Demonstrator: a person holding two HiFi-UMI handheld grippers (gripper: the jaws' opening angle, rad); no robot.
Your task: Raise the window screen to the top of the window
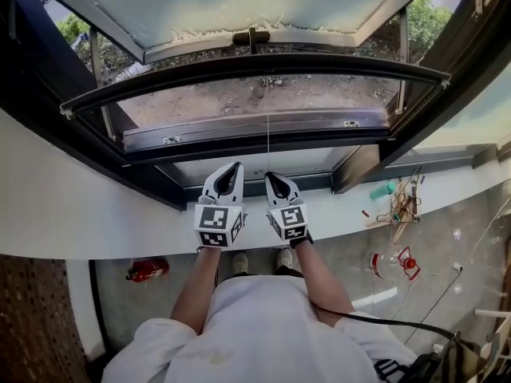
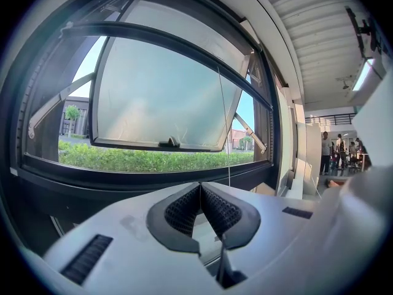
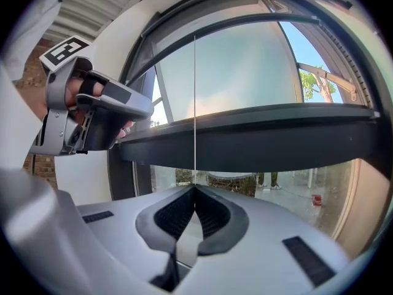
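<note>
The window's dark screen bar [image 1: 255, 66] spans the open frame, well above the lower frame rail [image 1: 255, 138]. A thin white pull cord [image 1: 268, 146] hangs from it. My right gripper [image 1: 270, 176] is shut on the cord's lower end; in the right gripper view the cord [image 3: 195, 103] rises straight from the closed jaws [image 3: 195, 188] to the bar [image 3: 245, 18]. Just left of it, my left gripper [image 1: 235, 167] is shut with nothing between its pads [image 2: 201, 186]; the cord [image 2: 224, 134] runs slightly right of them. The frosted sash [image 1: 239, 6] with its handle [image 1: 251, 37] is swung outward.
A white sill ledge [image 1: 80, 214] runs under both grippers. On the floor below are a red extinguisher [image 1: 148, 270], a red-capped clear jug [image 1: 397, 263] and loose tools [image 1: 399, 206]. People [image 2: 338, 149] stand far off to the right. Outside is a green hedge [image 2: 153, 160].
</note>
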